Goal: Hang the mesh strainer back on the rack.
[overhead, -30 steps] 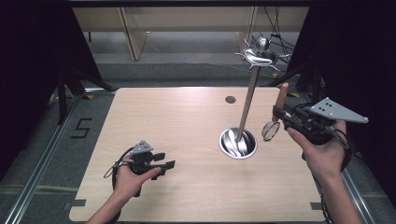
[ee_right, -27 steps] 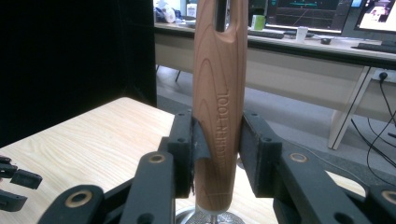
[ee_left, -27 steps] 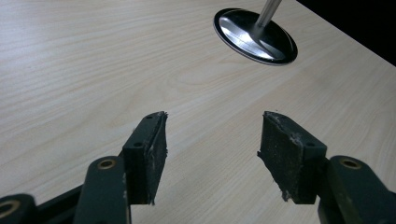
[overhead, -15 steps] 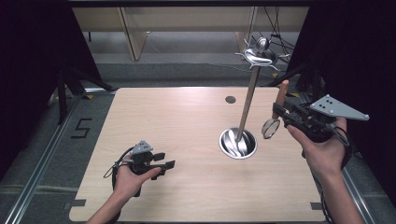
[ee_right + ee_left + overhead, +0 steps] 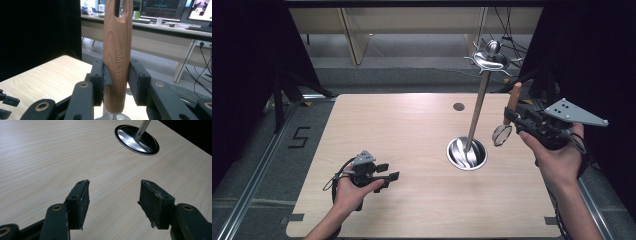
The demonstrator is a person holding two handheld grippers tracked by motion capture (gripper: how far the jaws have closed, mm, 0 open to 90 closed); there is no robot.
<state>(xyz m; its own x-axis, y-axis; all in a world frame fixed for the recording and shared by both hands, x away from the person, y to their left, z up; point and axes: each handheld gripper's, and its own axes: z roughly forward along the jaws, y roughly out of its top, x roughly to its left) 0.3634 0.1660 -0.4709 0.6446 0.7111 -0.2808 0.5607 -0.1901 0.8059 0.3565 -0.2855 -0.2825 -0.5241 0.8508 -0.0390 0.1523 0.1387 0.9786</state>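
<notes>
Right gripper [image 5: 518,121] jaws pinch wooden-handled mesh strainer [image 5: 117,55] – barely shifted since a second ago, beside tall steel hook stand [image 5: 479,107]. Left gripper [image 5: 113,202] jaws spread, empty, unmoved on pale wood counter [image 5: 402,130].

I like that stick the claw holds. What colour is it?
Light brown wood handle, with wavy grain; clearest in the right gripper view.

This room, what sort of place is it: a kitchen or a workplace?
Probably a lab or office workspace, not a kitchen. Monitors stand on long desks behind, cables trail on the floor, and black curtains flank the wooden table.
</notes>
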